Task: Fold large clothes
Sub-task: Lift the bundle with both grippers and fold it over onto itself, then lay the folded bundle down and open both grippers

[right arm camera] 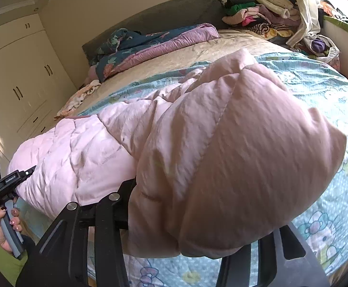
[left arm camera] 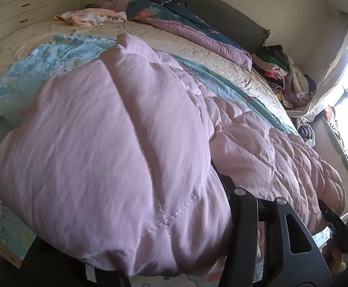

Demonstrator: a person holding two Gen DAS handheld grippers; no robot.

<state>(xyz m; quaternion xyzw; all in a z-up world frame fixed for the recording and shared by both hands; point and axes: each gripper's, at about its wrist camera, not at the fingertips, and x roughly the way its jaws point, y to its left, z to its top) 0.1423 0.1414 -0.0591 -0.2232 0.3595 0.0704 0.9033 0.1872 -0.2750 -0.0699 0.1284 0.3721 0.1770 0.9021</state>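
The big pink quilt lies in a long puffy roll across the near part of the bed, on top of a blue cartoon sheet. Each end of the roll bulges up right in front of a camera and covers most of the tongs.

The left tongs sit at the left end of the roll. The quilt is bunched between the two arms, and they look clamped on the pink quilt, partly apart because the cloth is thick. The tips are hidden under the cloth.

The right tongs sit at the right end. The quilt fills the gap between the arms there too, and they look clamped on it. Their tips are hidden as well.

In the right view, a hand with painted nails holds the grey handle of the left tongs.

Far off on the bed lie a dark flowered blanket and a pile of clothes.
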